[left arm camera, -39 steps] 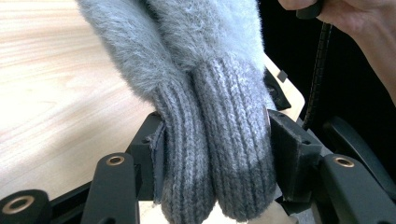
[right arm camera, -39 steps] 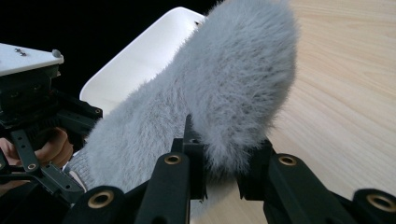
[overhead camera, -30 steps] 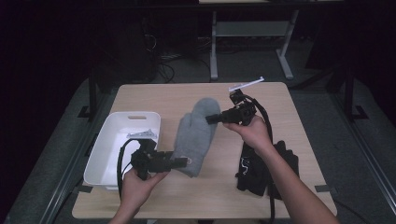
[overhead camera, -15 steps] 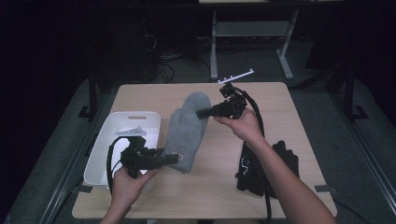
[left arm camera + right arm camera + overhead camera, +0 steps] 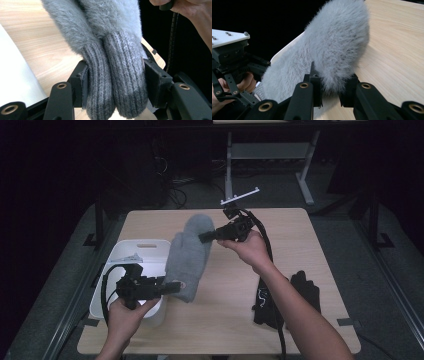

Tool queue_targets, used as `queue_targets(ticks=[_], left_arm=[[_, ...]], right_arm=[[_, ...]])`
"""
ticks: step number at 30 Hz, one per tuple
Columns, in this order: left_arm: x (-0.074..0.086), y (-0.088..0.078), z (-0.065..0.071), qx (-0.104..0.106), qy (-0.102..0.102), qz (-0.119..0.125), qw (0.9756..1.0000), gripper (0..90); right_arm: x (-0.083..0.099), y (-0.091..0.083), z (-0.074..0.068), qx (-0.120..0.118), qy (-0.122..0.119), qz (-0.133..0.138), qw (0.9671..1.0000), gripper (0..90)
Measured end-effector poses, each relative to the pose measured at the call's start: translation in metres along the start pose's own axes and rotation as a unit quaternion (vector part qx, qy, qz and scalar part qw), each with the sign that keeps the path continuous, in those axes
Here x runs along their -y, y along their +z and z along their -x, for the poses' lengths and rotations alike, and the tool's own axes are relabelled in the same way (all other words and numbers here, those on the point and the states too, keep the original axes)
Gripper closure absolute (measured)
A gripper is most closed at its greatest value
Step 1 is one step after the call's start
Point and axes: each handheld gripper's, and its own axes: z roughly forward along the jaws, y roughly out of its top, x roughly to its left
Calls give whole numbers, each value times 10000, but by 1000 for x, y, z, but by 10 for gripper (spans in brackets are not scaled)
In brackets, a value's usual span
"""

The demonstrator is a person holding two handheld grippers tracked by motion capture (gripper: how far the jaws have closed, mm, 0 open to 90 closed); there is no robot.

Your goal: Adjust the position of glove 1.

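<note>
A fluffy grey mitten (image 5: pixel 190 255) hangs stretched above the wooden table (image 5: pixel 295 235), held at both ends. My left gripper (image 5: pixel 172 287) is shut on its ribbed knit cuff (image 5: pixel 115 82), which shows doubled between the black pads. At the far end, my right gripper (image 5: pixel 204 238) is shut on the furry tip (image 5: pixel 339 50). The mitten slopes from the right gripper, higher and farther back, down to the left gripper near the white tray (image 5: pixel 145 247).
The white tray stands at the table's left with something small and pale (image 5: pixel 131 256) inside. A black glove (image 5: pixel 300 292) lies on the table at the right, beside the person's right forearm. A white bar (image 5: pixel 240 196) shows just beyond the table's far edge.
Both grippers have carried the mitten to the left and lifted it. Its cuff end now hangs beside the white tray.
</note>
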Motion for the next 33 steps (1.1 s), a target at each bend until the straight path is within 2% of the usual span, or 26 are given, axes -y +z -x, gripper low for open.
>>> queue_targets(ticks=[33], left_arm=[[7,-50,-21,-252,-204,224,9992,441]], right_arm=[[-35,48,-23,-305,-99,-125,9994,753]])
